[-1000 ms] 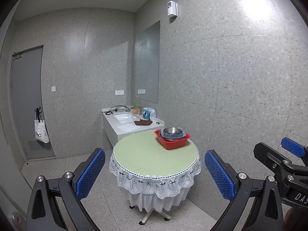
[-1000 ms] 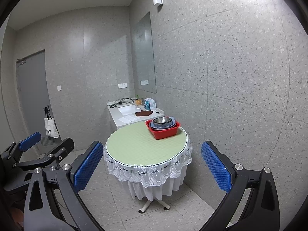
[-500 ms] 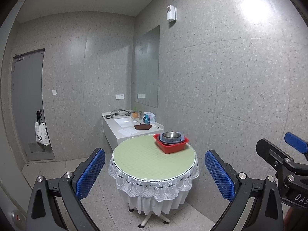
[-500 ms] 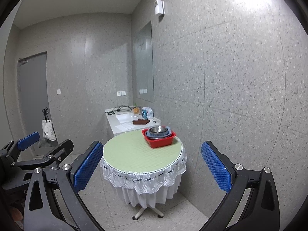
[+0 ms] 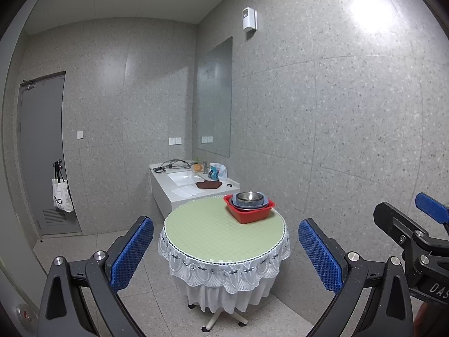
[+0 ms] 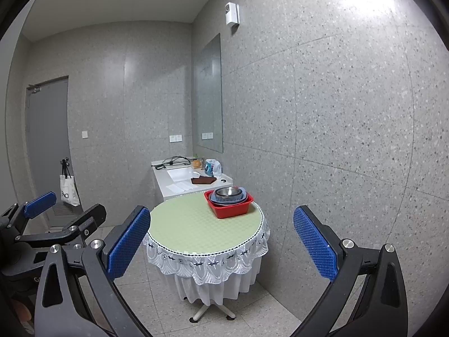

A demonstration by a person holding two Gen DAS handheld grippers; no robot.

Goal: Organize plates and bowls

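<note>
A red plastic basin (image 5: 251, 215) (image 6: 233, 210) sits at the far right of a round table (image 5: 213, 233) (image 6: 190, 230) with a green top and white lace skirt. Stacked in it are a blue-grey dish (image 5: 262, 201) (image 6: 243, 195) and a metal bowl (image 5: 248, 196) (image 6: 229, 191) on top. My left gripper (image 5: 226, 252) is open and empty, well short of the table. My right gripper (image 6: 221, 247) is open and empty too, also back from the table. Each gripper shows at the edge of the other's view.
A white sink counter (image 5: 185, 185) (image 6: 182, 179) stands behind the table with cables, a brown cloth (image 5: 208, 185) and a bag on it. Speckled wall runs close on the right. A grey door (image 5: 42, 151) with a hanging tote bag (image 5: 62, 199) is at left.
Both grippers have drawn back from the table, so it looks smaller and farther. Both stay open and empty.
</note>
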